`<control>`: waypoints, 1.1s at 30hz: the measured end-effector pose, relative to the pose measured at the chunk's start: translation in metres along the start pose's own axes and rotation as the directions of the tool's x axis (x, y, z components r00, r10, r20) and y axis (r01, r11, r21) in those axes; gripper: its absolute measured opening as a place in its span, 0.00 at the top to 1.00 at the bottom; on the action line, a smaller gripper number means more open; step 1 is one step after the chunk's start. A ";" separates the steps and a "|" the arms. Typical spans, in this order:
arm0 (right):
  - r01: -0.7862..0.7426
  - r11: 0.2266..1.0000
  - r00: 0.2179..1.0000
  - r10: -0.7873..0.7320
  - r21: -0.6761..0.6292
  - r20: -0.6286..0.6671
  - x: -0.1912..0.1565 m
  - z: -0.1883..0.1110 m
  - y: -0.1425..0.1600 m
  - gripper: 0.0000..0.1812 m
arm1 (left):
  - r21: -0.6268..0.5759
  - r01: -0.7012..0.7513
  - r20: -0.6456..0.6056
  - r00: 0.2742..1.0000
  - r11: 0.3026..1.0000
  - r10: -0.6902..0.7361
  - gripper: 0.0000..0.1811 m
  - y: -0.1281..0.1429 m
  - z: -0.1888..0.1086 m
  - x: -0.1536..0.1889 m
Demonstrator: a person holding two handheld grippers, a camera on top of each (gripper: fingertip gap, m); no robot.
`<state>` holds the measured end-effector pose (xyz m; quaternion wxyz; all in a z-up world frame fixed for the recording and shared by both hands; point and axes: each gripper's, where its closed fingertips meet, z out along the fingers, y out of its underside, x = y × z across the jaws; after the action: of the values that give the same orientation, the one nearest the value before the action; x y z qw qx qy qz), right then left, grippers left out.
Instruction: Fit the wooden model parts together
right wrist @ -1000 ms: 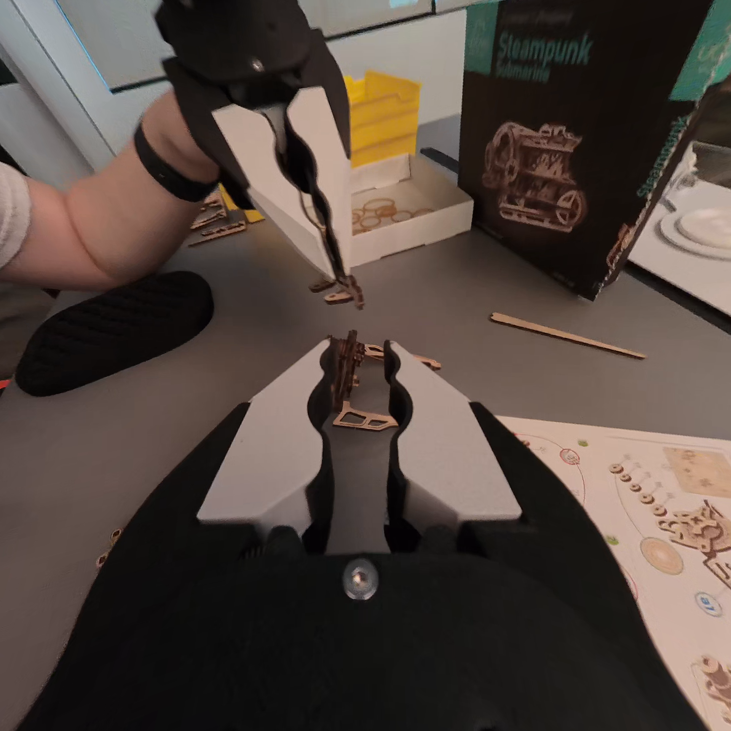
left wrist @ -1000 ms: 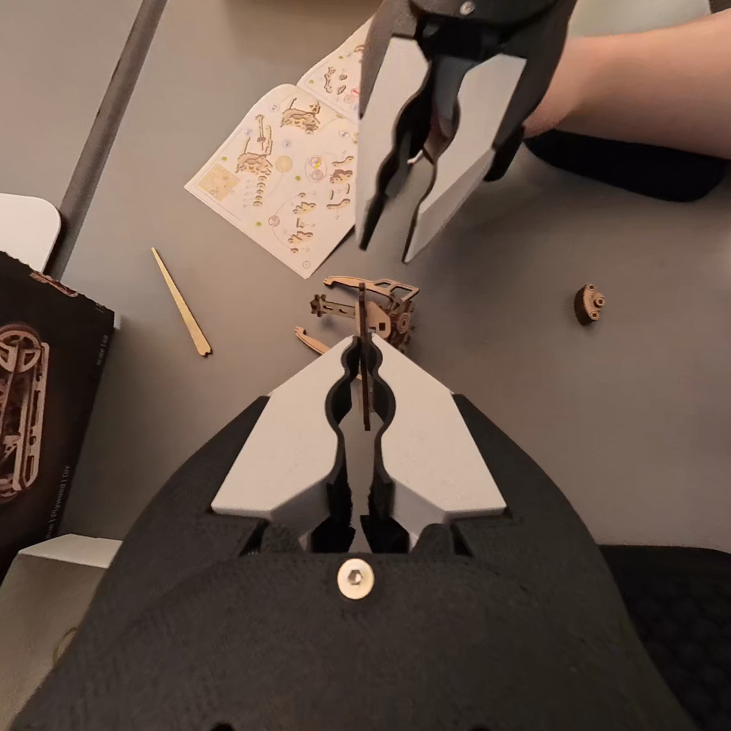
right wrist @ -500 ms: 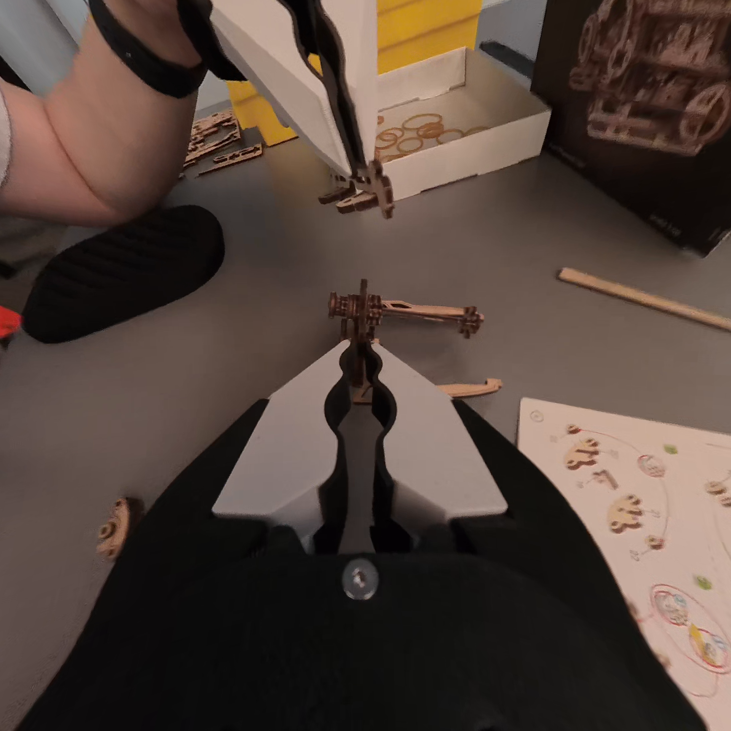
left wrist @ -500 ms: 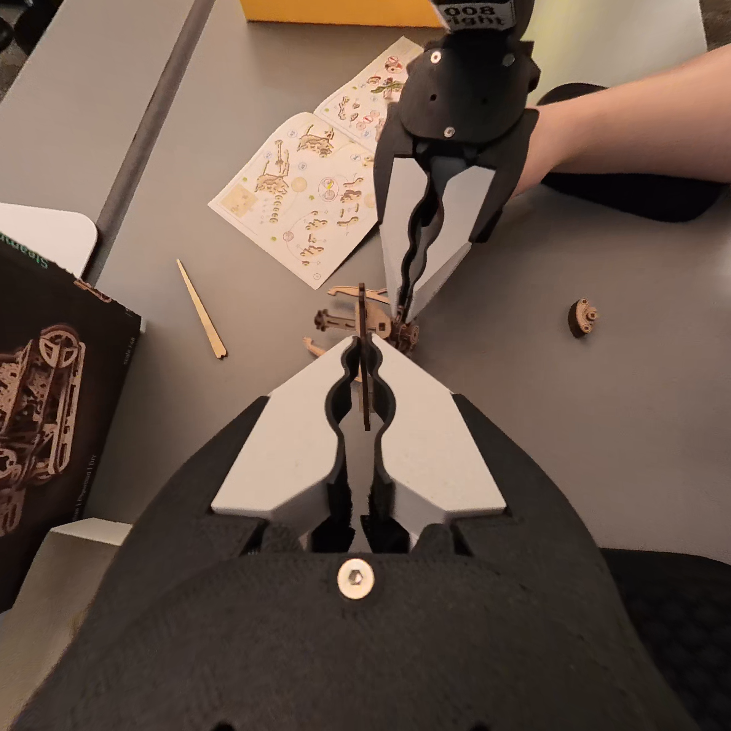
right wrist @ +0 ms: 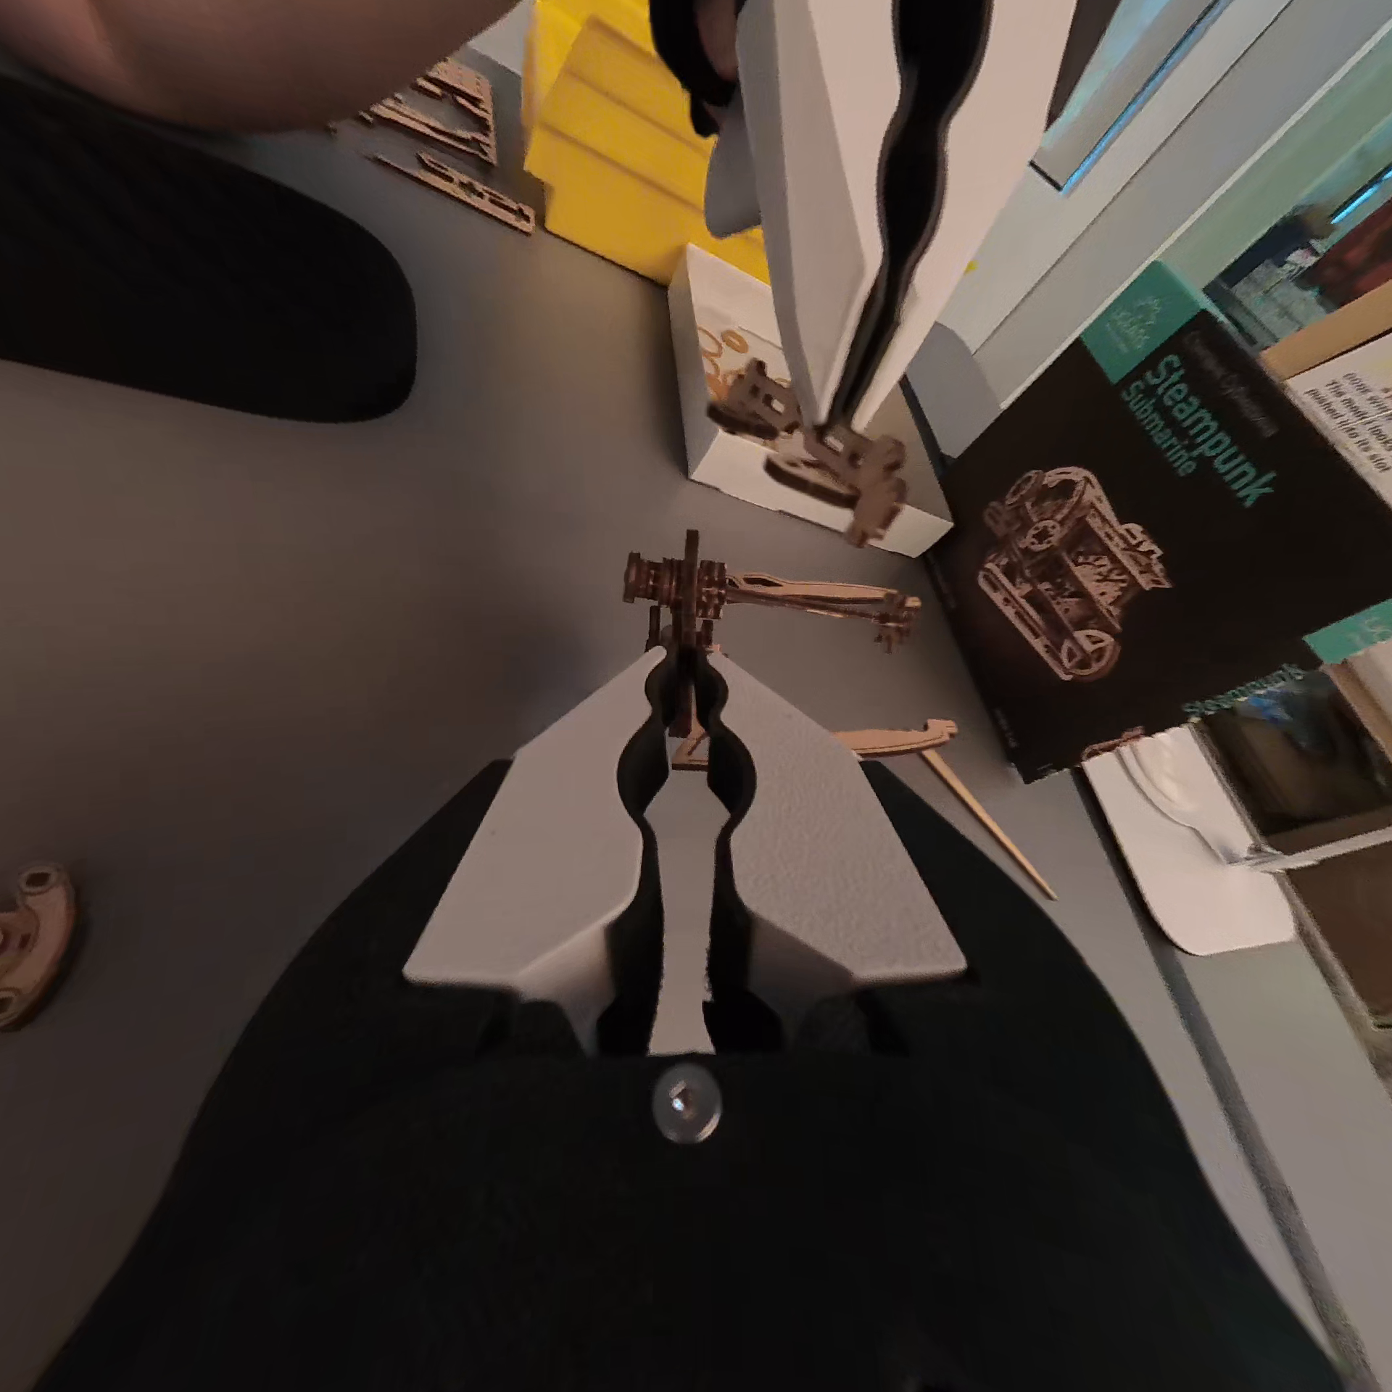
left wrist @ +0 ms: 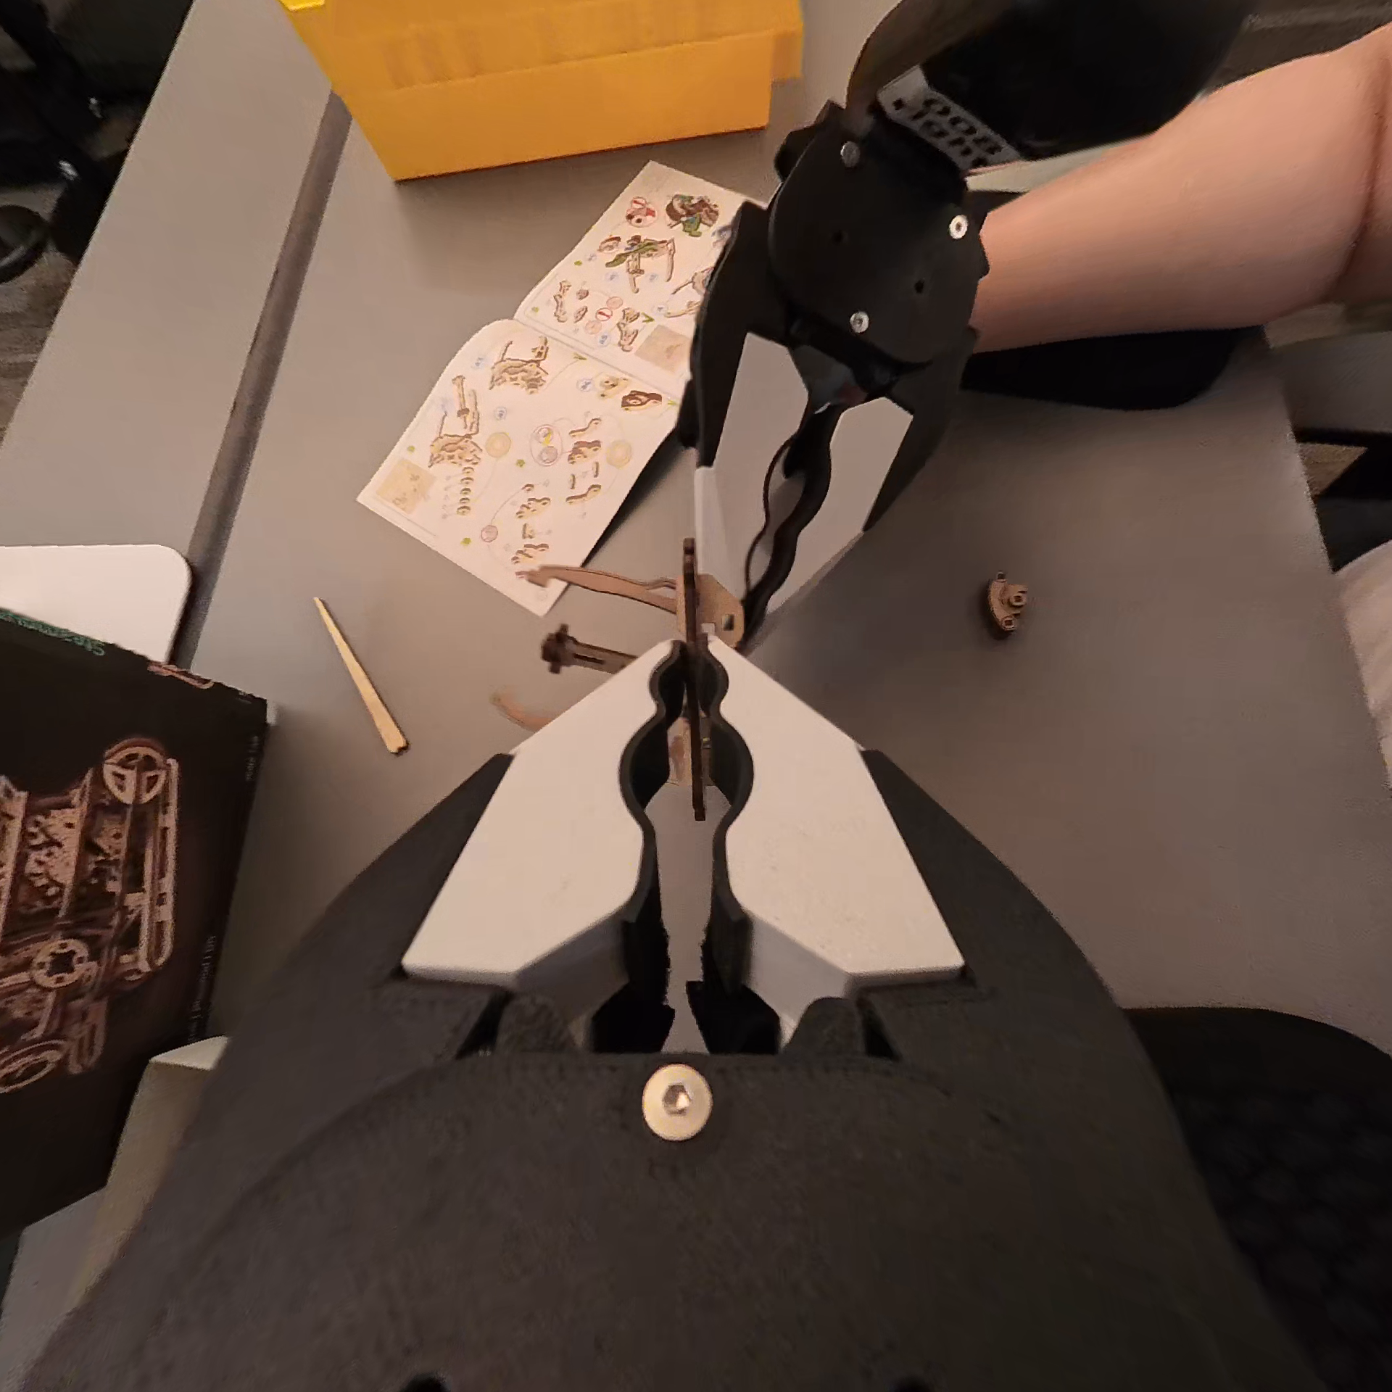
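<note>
A: What's changed? 1 second back the right tool (right wrist: 682, 661) hung open over the sub-assembly (right wrist: 700, 587). Now it's clamped on the gear end.

B: Agreed. We also see it raised. The long arm appears to float above the worktop (left wrist: 979, 828), though we can't be sure every part is clear of it.

A: Left tool (left wrist: 689, 657)?

B: Same as before, pinched shut on the flat wooden piece (left wrist: 699, 768), which sits edge-on and upright between the pads. In the right wrist view that piece is blurred, so we can't read its shape.

A: So both parts are now gripped and in the air, just beside each other and nearly tip to tip. We judge that pickup is done and alignment is next. Nothing is mated yet.

B: Risk: thin ply and a small slot, so a skewed push could slip or snap it.

A: Surface?

B: Grey matte worktop. Loose on it are 1 curved piece (right wrist: 896, 734), 1 stick (left wrist: 361, 678) and 1 small round part (left wrist: 1005, 602), well apart to the right. The open instruction sheet (left wrist: 527, 422) is behind. The yellow bin (left wrist: 557, 83) is at the far edge, with the black kit box (right wrist: 1092, 542) and a white tray (right wrist: 911, 523) of rings on the left. There's a black pad (right wrist: 188, 264) under the forearm.

A: Room?

B: Dim, with carpet past the worktop edge. Done.
</note>
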<state>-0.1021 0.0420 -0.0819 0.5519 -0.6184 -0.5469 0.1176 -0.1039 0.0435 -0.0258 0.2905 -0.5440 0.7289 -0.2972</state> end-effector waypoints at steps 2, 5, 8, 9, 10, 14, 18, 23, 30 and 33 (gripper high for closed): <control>-0.061 0.998 0.997 0.059 0.026 0.057 -0.007 0.000 -0.004 0.99 | -0.025 -0.059 0.030 0.998 0.998 0.059 1.00 0.002 0.003 0.000; -0.121 0.991 0.989 0.115 0.056 0.094 -0.009 0.000 -0.010 0.99 | -0.066 -0.105 0.039 0.993 0.992 0.108 1.00 0.007 0.008 0.004; -0.114 0.993 0.988 0.110 0.033 0.107 -0.012 0.002 -0.004 0.99 | -0.096 -0.109 0.028 0.993 0.989 0.112 1.00 0.011 0.014 0.006; -0.109 0.994 0.988 0.106 0.023 0.116 -0.014 0.003 -0.002 0.99 | -0.111 -0.115 0.031 0.992 0.987 0.119 1.00 0.014 0.015 0.005; -0.107 0.994 0.986 0.105 0.015 0.127 -0.016 0.004 -0.001 0.99 | -0.123 -0.119 0.027 0.992 0.985 0.123 1.00 0.016 0.017 0.006; -0.157 0.988 0.970 0.155 -0.003 0.188 -0.023 0.008 0.004 0.99 | -0.149 -0.113 -0.004 0.994 0.982 0.113 1.00 0.024 0.024 0.007; -0.202 0.979 0.954 0.201 -0.021 0.222 -0.025 0.011 0.010 1.00 | -0.191 -0.102 -0.026 0.995 0.976 0.099 1.00 0.034 0.030 0.007; -0.200 0.979 0.951 0.205 -0.044 0.229 -0.027 0.014 0.017 0.99 | -0.220 -0.086 -0.050 0.996 0.972 0.077 1.00 0.041 0.038 0.010; -0.237 0.971 0.940 0.233 -0.016 0.250 -0.027 0.013 0.017 0.99 | -0.256 -0.068 -0.064 0.997 0.964 0.053 1.00 0.052 0.048 0.008; -0.269 0.963 0.930 0.262 -0.009 0.258 -0.025 0.013 0.019 0.99 | -0.245 -0.042 -0.076 0.997 0.969 0.024 1.00 0.053 0.051 0.006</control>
<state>-0.1112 0.0332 -0.1135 0.4634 -0.6588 -0.5235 0.2777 -0.1003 0.0436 -0.0993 0.1990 -0.5523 0.7794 -0.2189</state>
